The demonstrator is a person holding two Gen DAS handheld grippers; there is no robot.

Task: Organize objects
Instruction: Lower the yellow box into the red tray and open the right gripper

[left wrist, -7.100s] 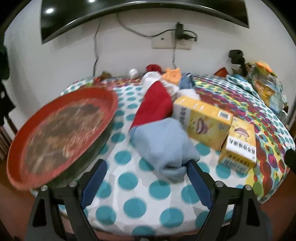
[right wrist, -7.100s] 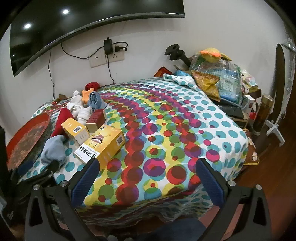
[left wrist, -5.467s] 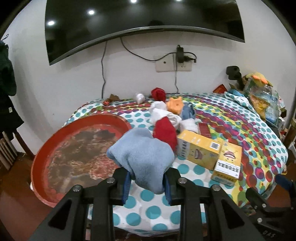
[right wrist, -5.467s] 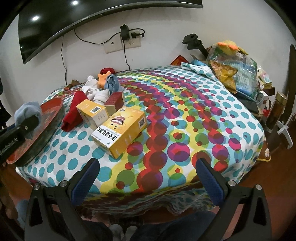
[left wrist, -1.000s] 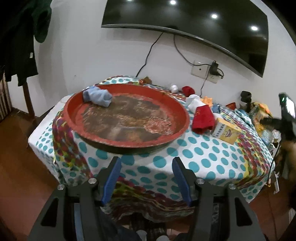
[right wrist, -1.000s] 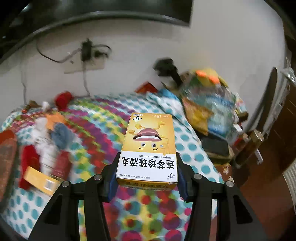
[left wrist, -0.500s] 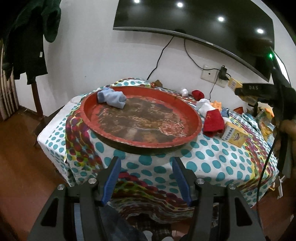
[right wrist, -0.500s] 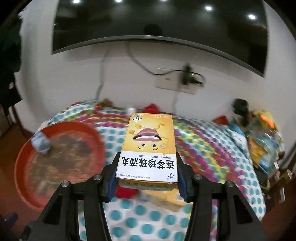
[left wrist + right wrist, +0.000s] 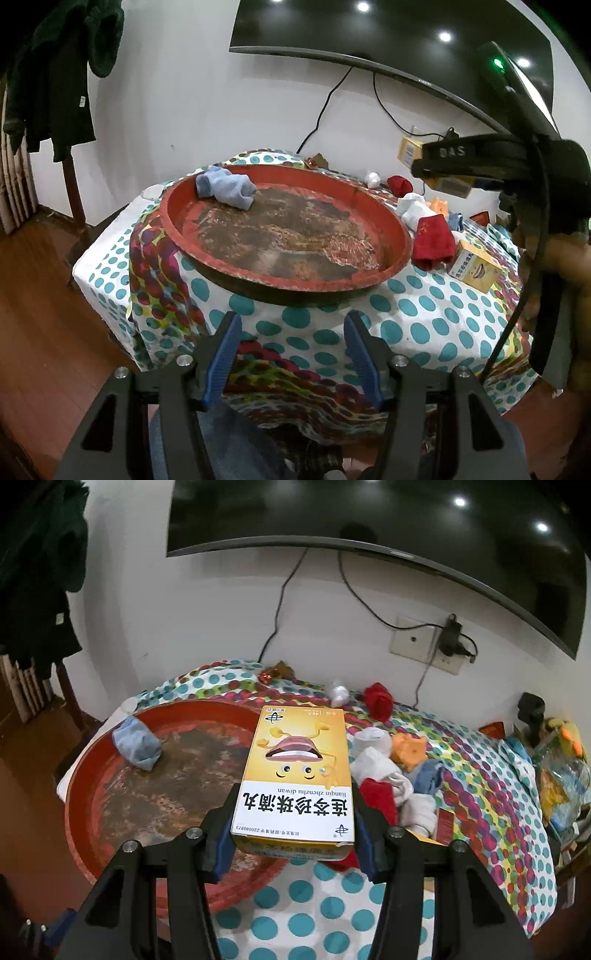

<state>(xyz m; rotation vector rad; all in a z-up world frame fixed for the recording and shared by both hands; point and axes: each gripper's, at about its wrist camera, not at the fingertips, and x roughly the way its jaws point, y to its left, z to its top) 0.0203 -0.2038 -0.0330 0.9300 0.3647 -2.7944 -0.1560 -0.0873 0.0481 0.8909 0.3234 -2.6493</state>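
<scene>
A big round red tray (image 9: 399,232) sits on the left part of the polka-dot table; it also shows in the right wrist view (image 9: 85,834). A blue sock (image 9: 227,186) lies at the tray's far rim, also seen in the right wrist view (image 9: 136,744). My right gripper (image 9: 293,834) is shut on a yellow medicine box (image 9: 299,771) and holds it in the air above the tray's right edge. From the left wrist view the right gripper (image 9: 469,157) hangs high at the right. My left gripper (image 9: 291,347) is open and empty, back from the table's near edge.
A red sock (image 9: 432,243), a second yellow box (image 9: 474,266), white socks (image 9: 380,764), an orange toy (image 9: 408,751) and a dark red box (image 9: 445,825) lie right of the tray. Bags (image 9: 561,771) crowd the far right. A dark garment (image 9: 48,74) hangs at left.
My right gripper has carried the yellow box further left, nearer over the tray. My left gripper has stayed open and pulled back a little.
</scene>
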